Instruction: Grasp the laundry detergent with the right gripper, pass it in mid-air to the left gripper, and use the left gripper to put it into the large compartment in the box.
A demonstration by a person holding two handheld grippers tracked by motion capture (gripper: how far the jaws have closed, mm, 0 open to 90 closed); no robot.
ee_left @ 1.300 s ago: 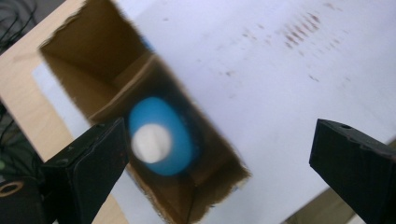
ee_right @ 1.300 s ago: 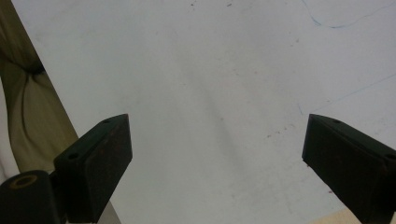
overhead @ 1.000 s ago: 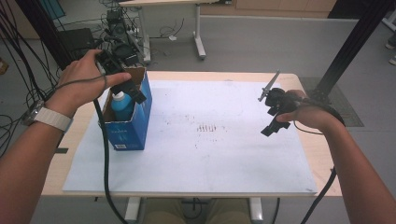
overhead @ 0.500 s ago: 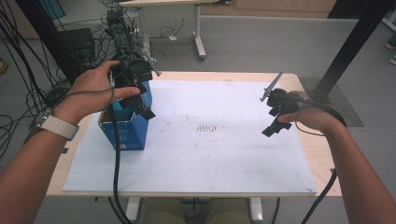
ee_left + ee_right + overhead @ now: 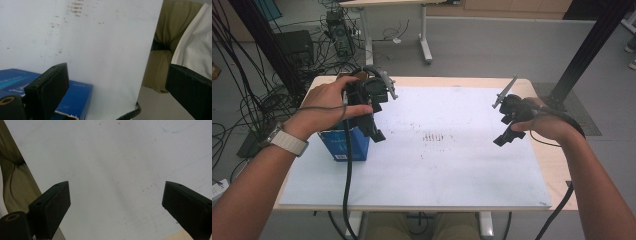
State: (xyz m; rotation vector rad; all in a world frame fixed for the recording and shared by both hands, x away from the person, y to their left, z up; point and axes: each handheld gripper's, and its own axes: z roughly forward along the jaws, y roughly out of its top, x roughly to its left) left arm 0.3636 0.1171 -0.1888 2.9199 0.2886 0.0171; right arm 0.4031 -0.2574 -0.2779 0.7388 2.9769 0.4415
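**Both sets of fingers wide apart over the white sheet, blue box at my left**

My left gripper (image 5: 371, 117) hangs above the blue box (image 5: 343, 144), raised clear of it, with my left hand (image 5: 334, 102) wrapped around its body. In the left gripper view my two black fingers (image 5: 48, 85) stand wide apart with nothing between them; the box's blue top (image 5: 75, 96) sits low in that view, just behind the near finger, and a torn pale edge shows along its lower side. Past it runs the white sheet (image 5: 100, 45), with a cluster of small brownish marks near the top.

The blue box stands upright on the left part of the white sheet (image 5: 437, 170), close to the sheet's left edge and near the left side of the bench (image 5: 557, 170). Whether anything is inside it, I cannot tell from here, since my hand and gripper cover its top in the high view.

My right gripper (image 5: 507, 132) is well apart from the box, over the right part of the sheet, held in my right hand (image 5: 548, 125). In the right gripper view its fingers (image 5: 51, 206) are also spread wide and hold nothing; bare white sheet lies beneath them, marked with faint blue lines and a few reddish specks.

A black cable (image 5: 347, 185) trails from my left gripper down toward the near bench edge
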